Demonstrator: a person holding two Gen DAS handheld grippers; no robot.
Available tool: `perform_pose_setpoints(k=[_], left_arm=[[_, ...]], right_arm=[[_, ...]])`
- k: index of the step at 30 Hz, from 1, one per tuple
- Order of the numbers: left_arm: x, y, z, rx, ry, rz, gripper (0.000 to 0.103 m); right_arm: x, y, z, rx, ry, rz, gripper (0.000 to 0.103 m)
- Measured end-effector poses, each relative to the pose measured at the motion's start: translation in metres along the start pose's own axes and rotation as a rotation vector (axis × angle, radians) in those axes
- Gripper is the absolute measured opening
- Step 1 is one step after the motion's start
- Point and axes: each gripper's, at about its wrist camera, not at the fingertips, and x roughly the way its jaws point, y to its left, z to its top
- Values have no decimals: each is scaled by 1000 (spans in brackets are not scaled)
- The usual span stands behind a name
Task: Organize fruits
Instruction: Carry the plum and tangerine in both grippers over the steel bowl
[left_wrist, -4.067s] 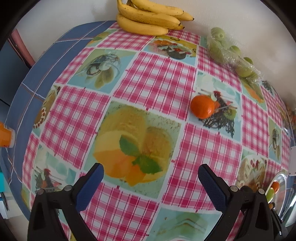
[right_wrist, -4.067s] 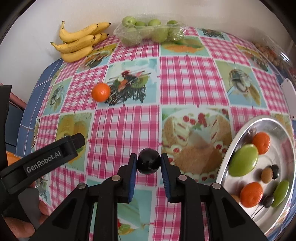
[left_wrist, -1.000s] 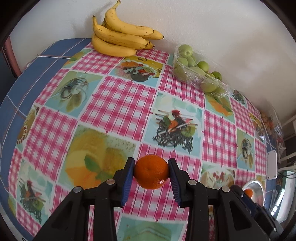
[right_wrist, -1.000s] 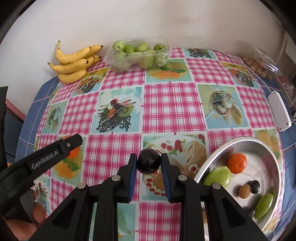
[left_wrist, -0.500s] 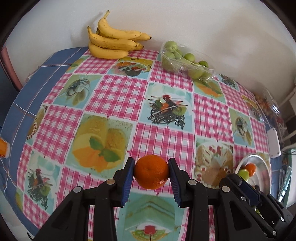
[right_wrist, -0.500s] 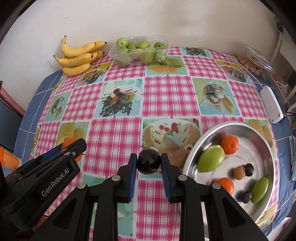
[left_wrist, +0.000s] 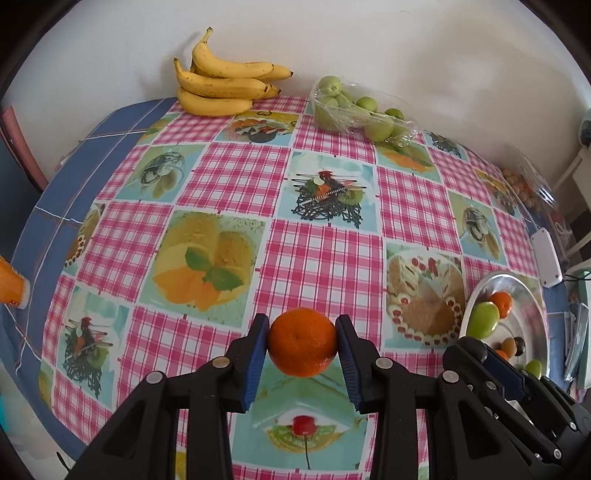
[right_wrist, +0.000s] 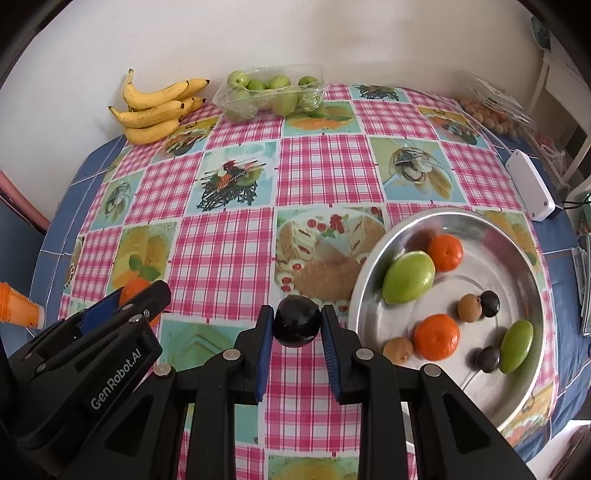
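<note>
I grip one mandarin (left_wrist: 302, 342) between the blue pads of my left gripper (left_wrist: 301, 354), clamped on both sides and lifted clear of the checked tablecloth (left_wrist: 236, 177). Its stem dimple faces the camera; round, it has no long axis to report. My right gripper (right_wrist: 296, 332) is clenched on one dark round fruit (right_wrist: 296, 326), held above the cloth just left of the metal tray (right_wrist: 491, 258).

Tray contents, counted from the right wrist view: two mandarins, two green oval fruits, two brown fruits, two dark fruits. The larger green fruit (right_wrist: 408, 277) lies with its long axis running from lower left to upper right.

At the far edge by the wall: one banana bunch (right_wrist: 159, 109), one clear pack of green fruits (right_wrist: 271, 94). The middle of the cloth lies open between grippers and wall. A white box (right_wrist: 530, 188) sits near the right edge.
</note>
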Motion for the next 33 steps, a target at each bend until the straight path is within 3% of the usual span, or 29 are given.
perform_pose_setpoints(k=[18, 33], left_arm=[[-16, -3, -22, 21, -10, 26, 40], [-16, -20, -25, 53, 2, -13, 40]], right_arm=[[-12, -9, -25, 11, 0, -4, 27], [-15, -67, -23, 156, 26, -30, 27]])
